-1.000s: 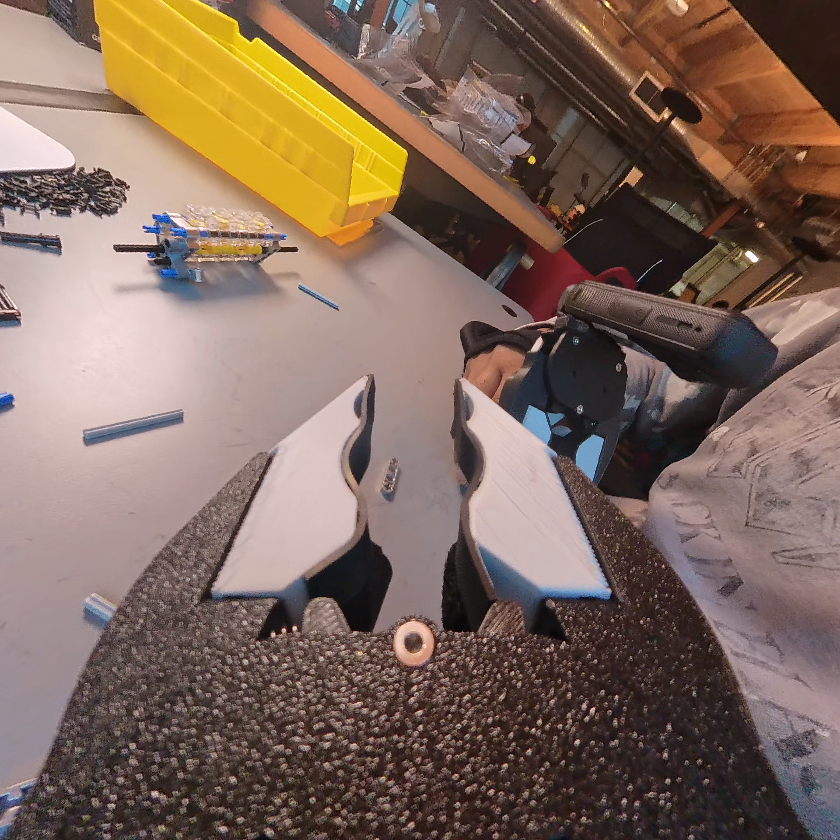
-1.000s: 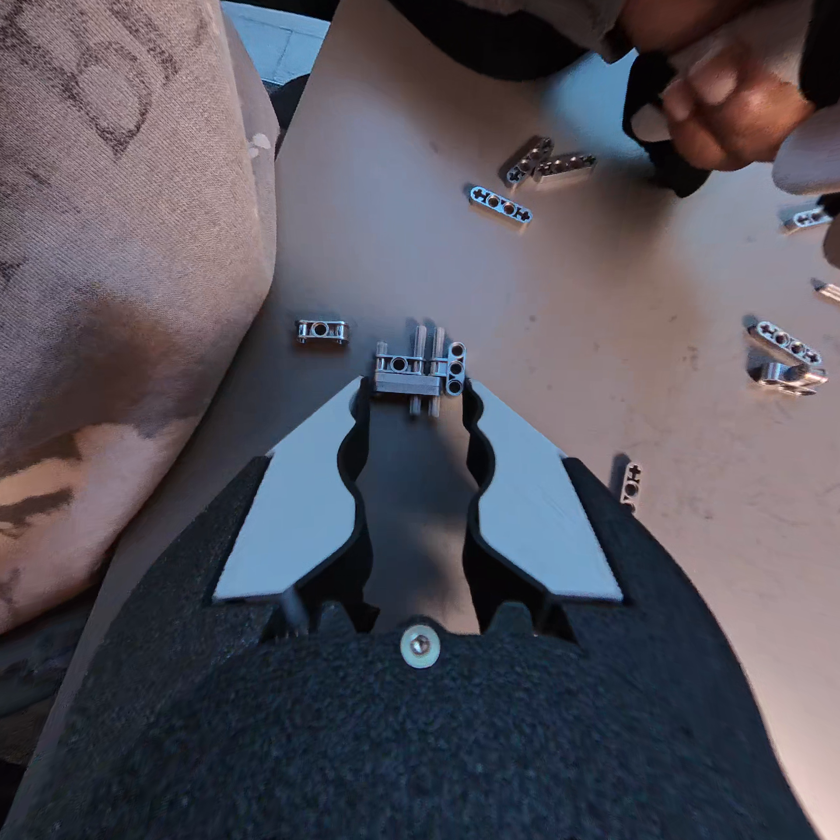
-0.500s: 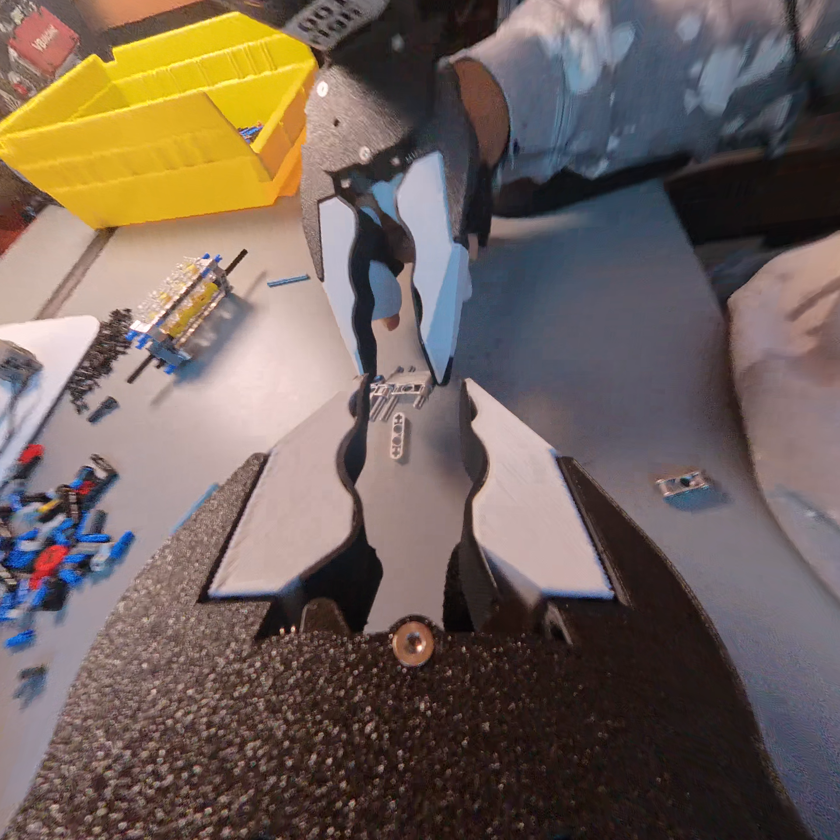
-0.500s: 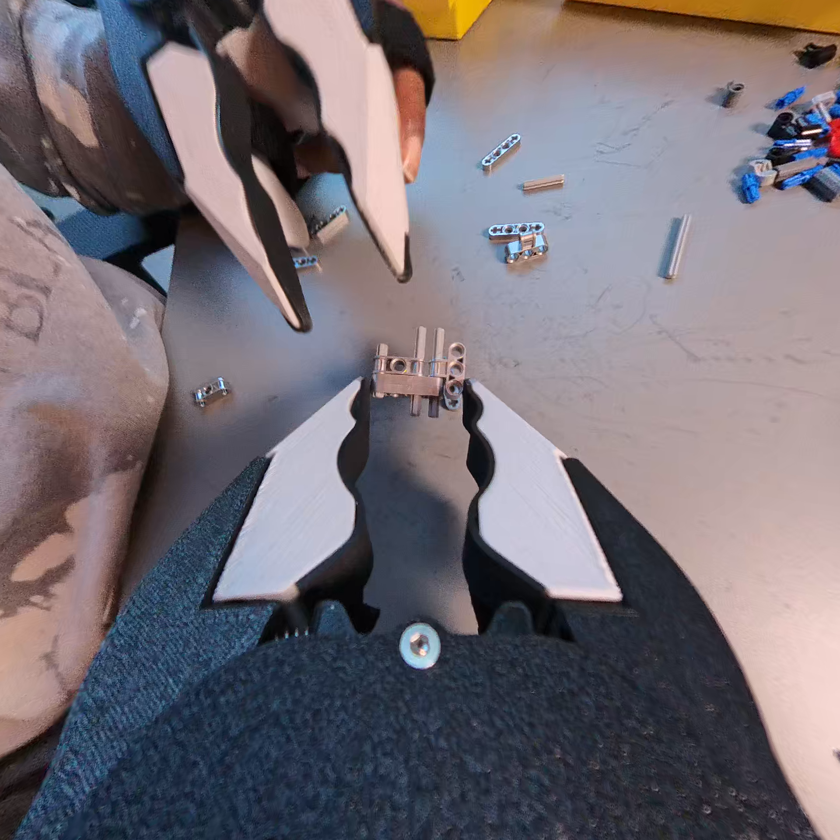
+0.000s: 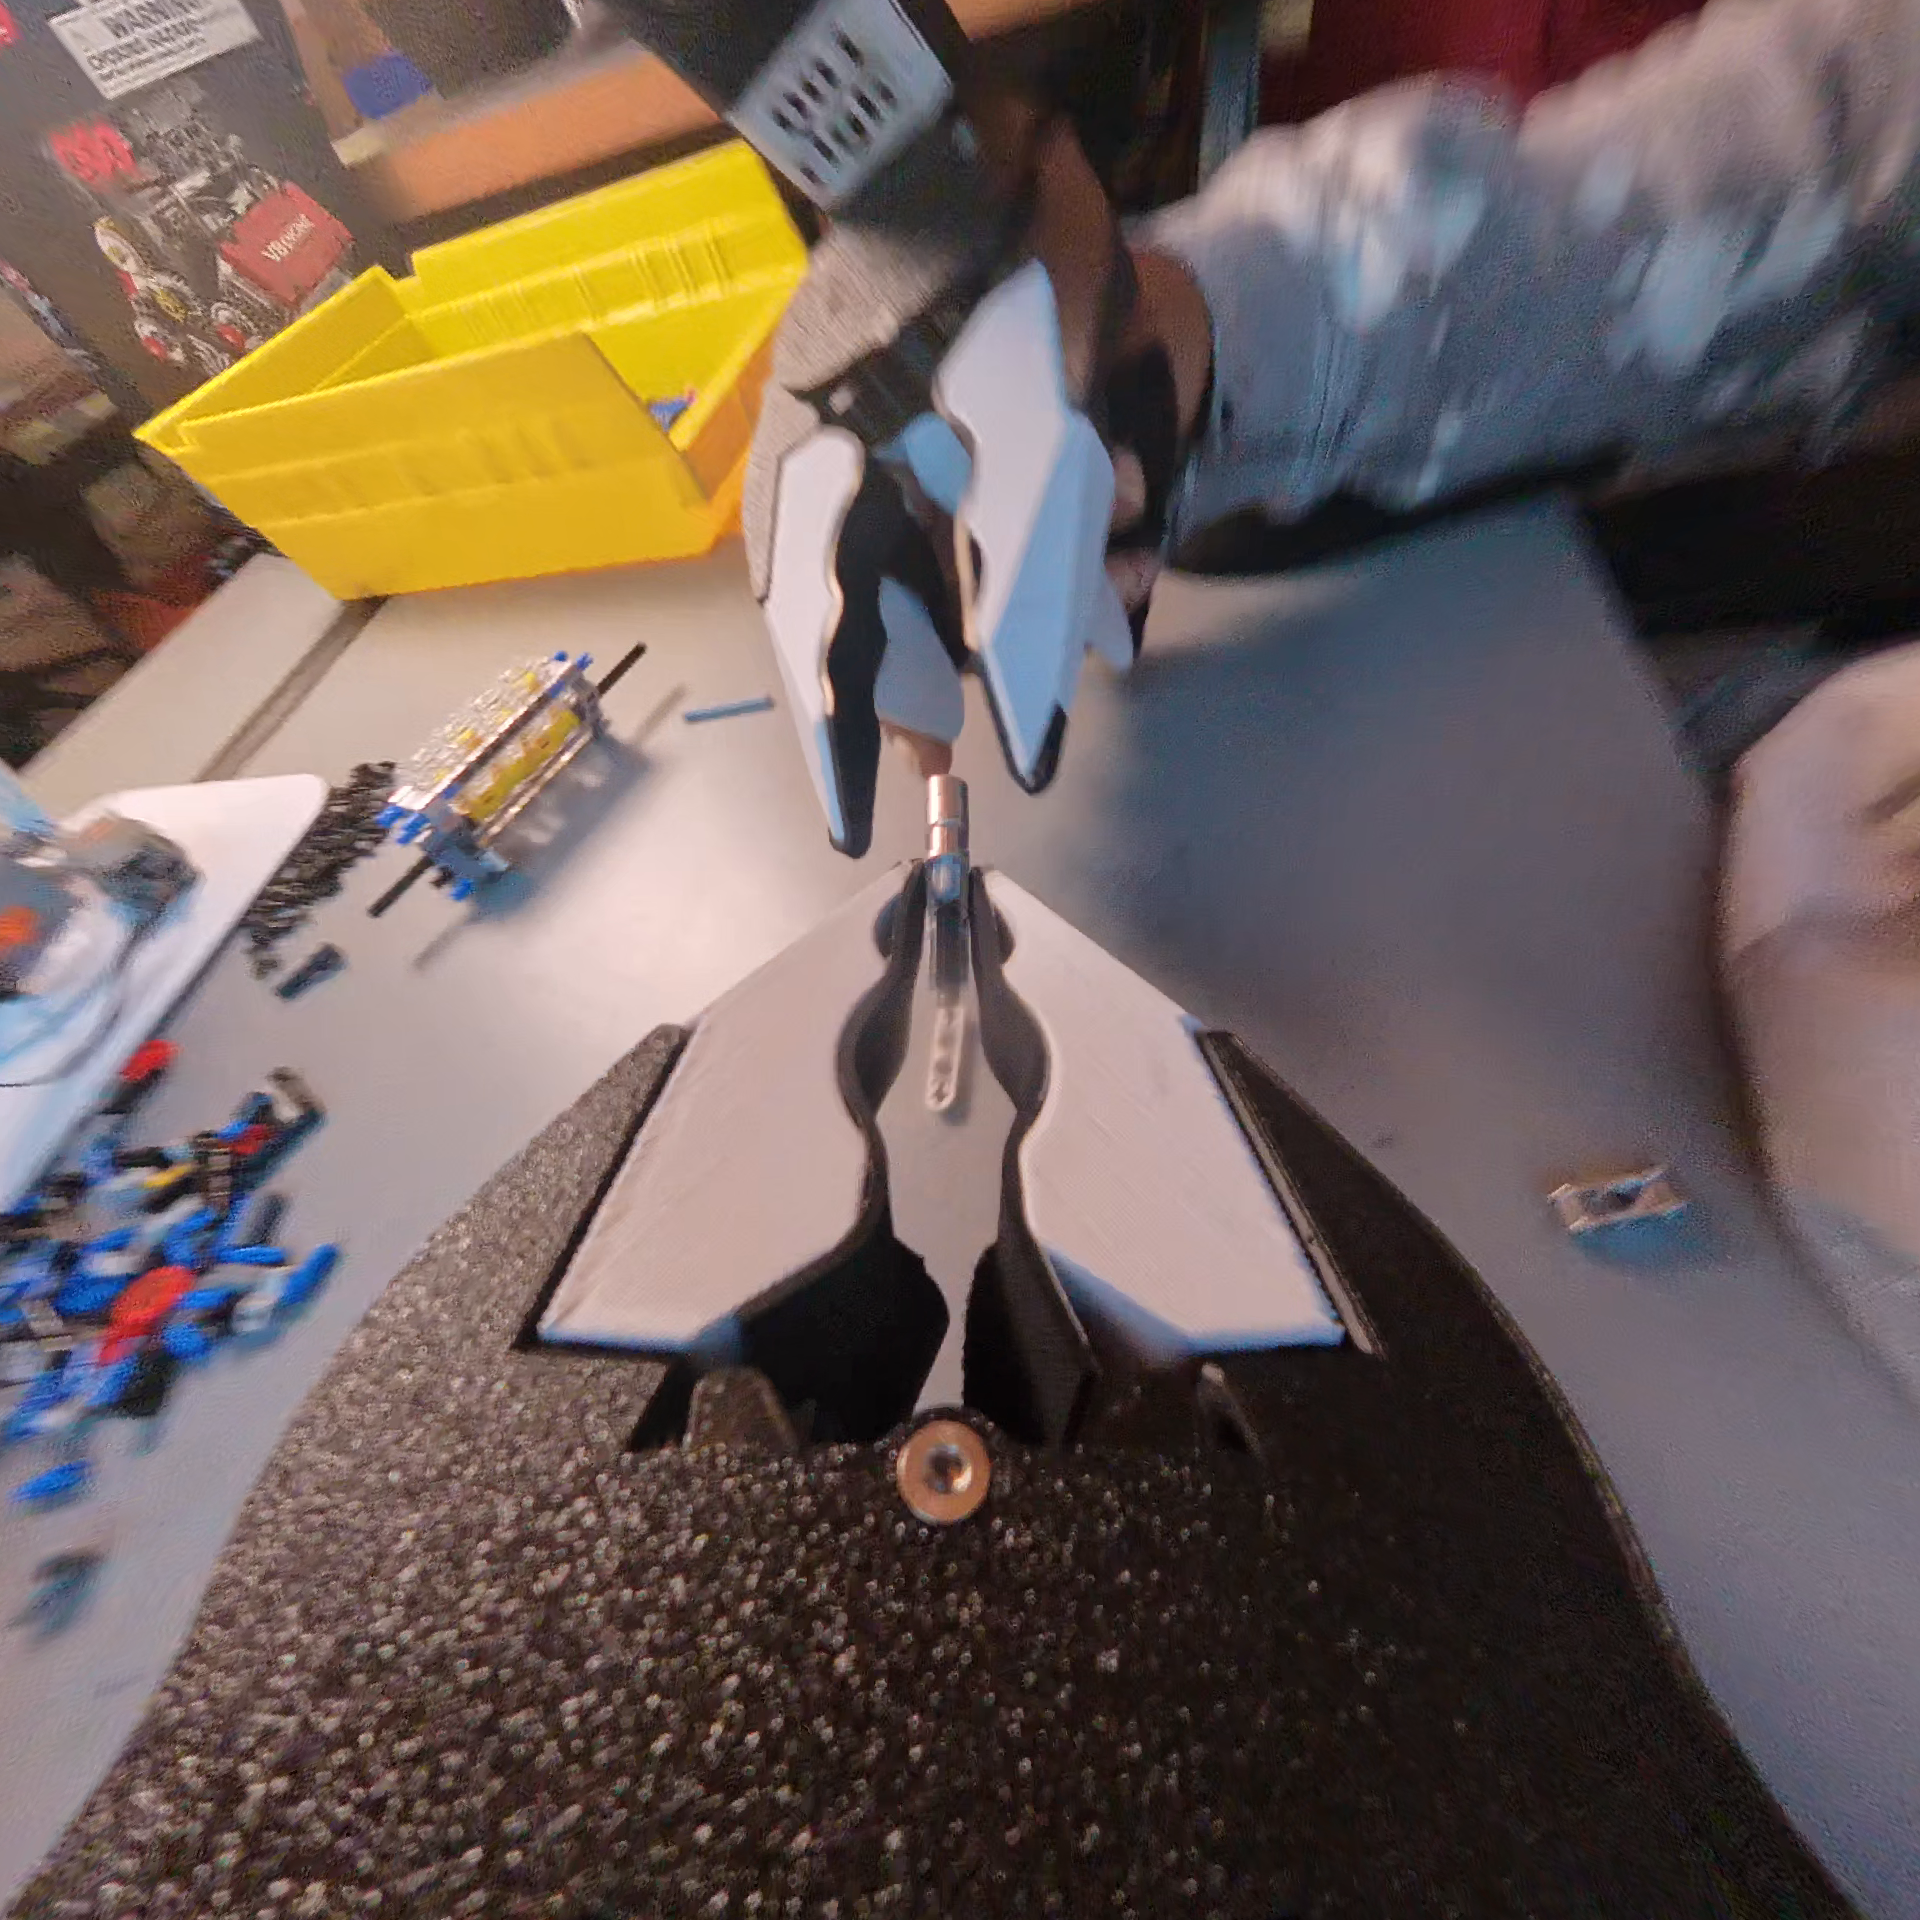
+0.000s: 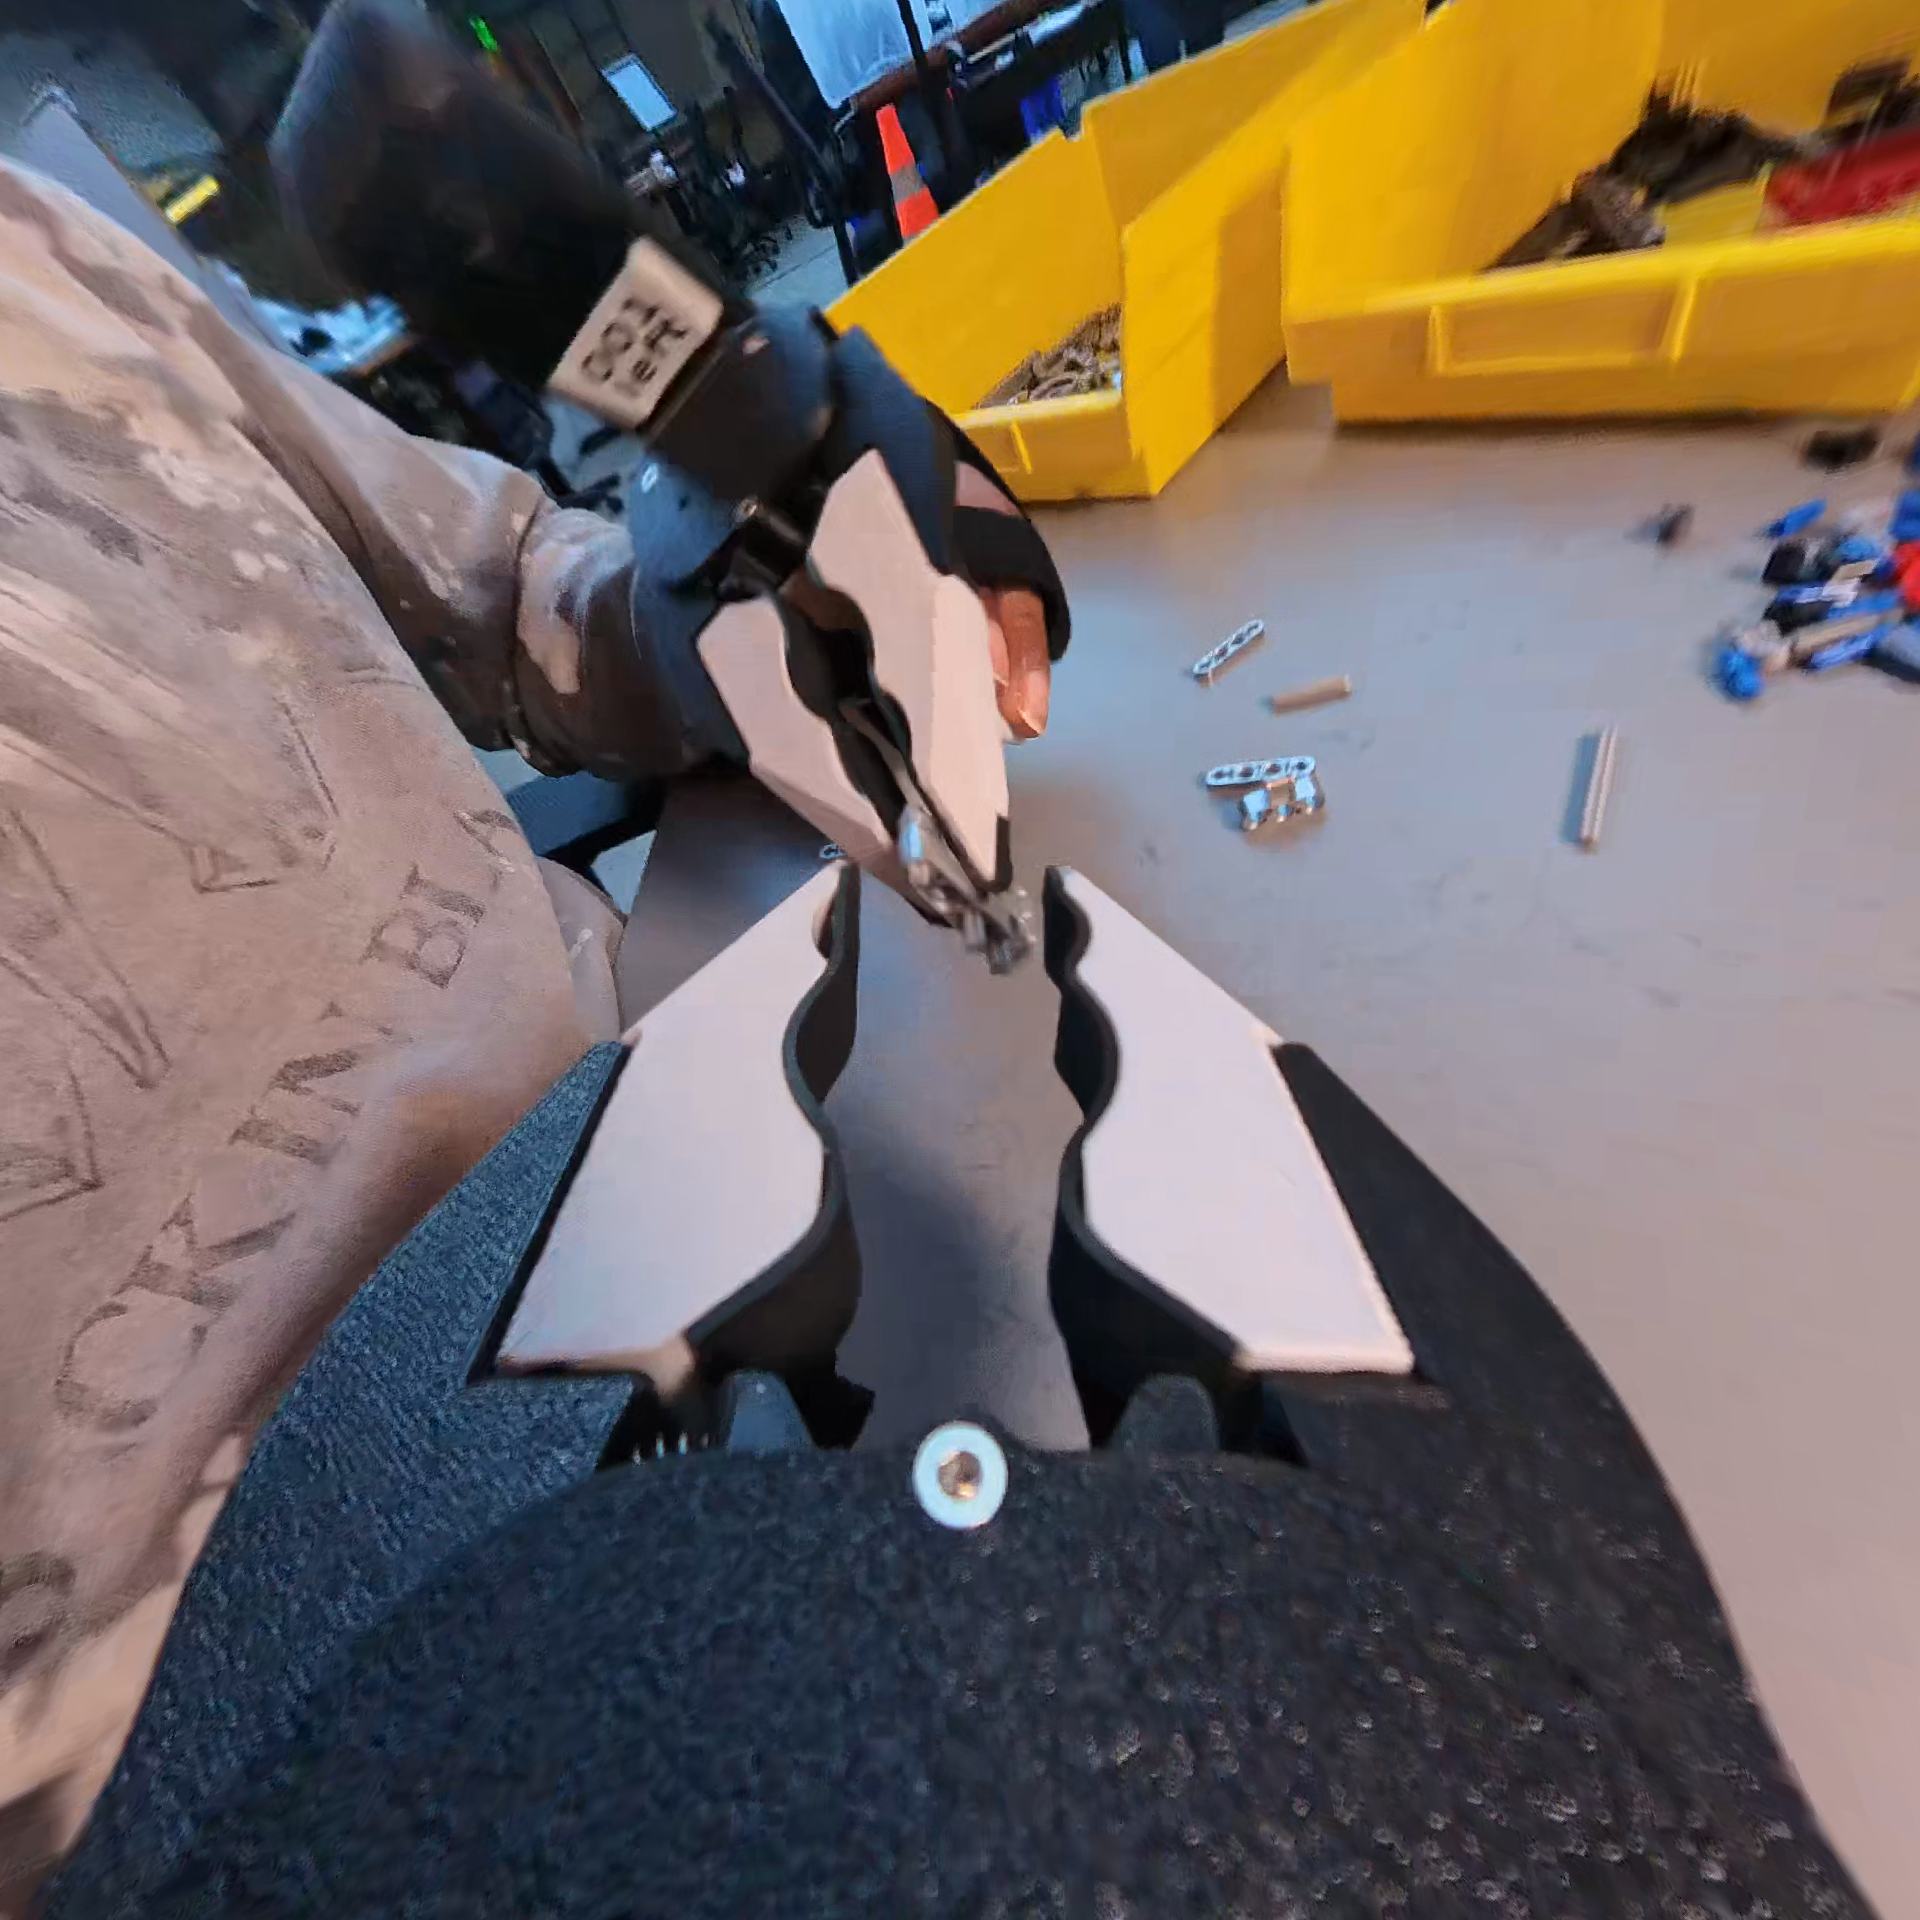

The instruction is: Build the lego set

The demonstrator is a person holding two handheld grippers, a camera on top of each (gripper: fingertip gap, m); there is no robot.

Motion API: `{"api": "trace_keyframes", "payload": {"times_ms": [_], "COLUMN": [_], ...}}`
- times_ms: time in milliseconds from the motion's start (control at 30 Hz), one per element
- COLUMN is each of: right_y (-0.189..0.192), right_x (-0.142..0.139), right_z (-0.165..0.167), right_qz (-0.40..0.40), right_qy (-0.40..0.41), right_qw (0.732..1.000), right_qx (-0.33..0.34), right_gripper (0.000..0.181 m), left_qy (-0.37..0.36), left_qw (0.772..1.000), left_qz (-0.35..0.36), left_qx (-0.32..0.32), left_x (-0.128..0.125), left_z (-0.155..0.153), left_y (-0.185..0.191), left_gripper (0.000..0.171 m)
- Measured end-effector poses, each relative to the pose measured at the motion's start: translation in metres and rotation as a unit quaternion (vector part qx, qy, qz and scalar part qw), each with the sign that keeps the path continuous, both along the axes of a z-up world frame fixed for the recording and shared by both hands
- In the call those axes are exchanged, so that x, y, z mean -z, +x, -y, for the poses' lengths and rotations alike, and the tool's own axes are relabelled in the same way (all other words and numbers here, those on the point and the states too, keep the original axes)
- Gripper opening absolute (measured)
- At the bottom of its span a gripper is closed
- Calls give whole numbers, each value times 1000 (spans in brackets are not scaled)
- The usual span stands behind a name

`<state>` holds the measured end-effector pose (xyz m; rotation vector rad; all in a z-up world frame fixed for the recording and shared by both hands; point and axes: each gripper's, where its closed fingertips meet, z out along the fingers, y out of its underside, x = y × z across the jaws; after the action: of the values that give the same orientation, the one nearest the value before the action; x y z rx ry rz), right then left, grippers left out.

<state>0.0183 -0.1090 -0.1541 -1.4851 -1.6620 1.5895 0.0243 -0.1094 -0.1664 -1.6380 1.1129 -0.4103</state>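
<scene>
My left gripper [image 5: 945,873] is shut on a small grey beam-and-axle assembly [image 5: 945,826]. A short axle end sticks out past its tips, and a thin grey beam runs back between its pads. In the right wrist view the left gripper [image 6: 966,883] reaches in from the upper left with the assembly [image 6: 992,925] at its tips. My right gripper [image 6: 951,883] is open, and the assembly hangs between its fingertips without either pad pressing on it. In the left wrist view the right gripper [image 5: 940,808] points down just beyond my left tips.
Yellow bins [image 5: 468,447] [image 6: 1143,312] stand at the back of the grey table [image 5: 1351,831]. A part-built blue and yellow model [image 5: 499,748], a pile of blue, red and black pieces [image 5: 135,1268] [image 6: 1829,613], loose grey beams [image 6: 1262,790] and a grey axle [image 6: 1595,784] lie around. The grippers are tip to tip, or close to it.
The left gripper closed on the grey assembly that the right gripper held across its tips. The assembly no longer spans the right tips. Both grippers tilted up from the table.
</scene>
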Motion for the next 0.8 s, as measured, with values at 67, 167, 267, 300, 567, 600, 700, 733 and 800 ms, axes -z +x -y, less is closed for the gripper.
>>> {"api": "trace_keyframes", "payload": {"times_ms": [67,167,267,300,567,600,700,733,800], "right_y": [2,1,-7,-10,-14,-12,-5,-2,-2], "right_x": [-5,-18,-33,-36,-29,-23,7,18,33], "right_z": [-2,-5,-8,-9,-11,-12,-18,-19,-23], "right_qz": [-34,-82,-118,-125,-90,-69,23,54,88], "right_qy": [55,49,23,19,7,14,65,84,109], "right_qw": [998,995,992,991,995,997,998,995,990], "right_qx": [-3,8,31,35,31,24,-4,-15,-22], "right_gripper": [37,31,21,21,6,6,6,6,6], "left_qy": [-66,-148,-182,-184,-189,-199,-223,-226,-233], "left_qw": [988,937,899,893,920,928,956,962,967], "left_qz": [140,314,396,407,341,312,191,152,101], "left_qx": [13,31,45,47,41,41,24,19,7], "left_x": [-25,-52,-63,-64,-48,-40,-5,5,19], "left_z": [-1,-8,-12,-13,-14,-14,-14,-15,-17], "left_y": [-3,-14,-19,-20,-13,-13,-17,-20,-22], "left_gripper": [5,6,5,5,6,6,7,8,7]}}
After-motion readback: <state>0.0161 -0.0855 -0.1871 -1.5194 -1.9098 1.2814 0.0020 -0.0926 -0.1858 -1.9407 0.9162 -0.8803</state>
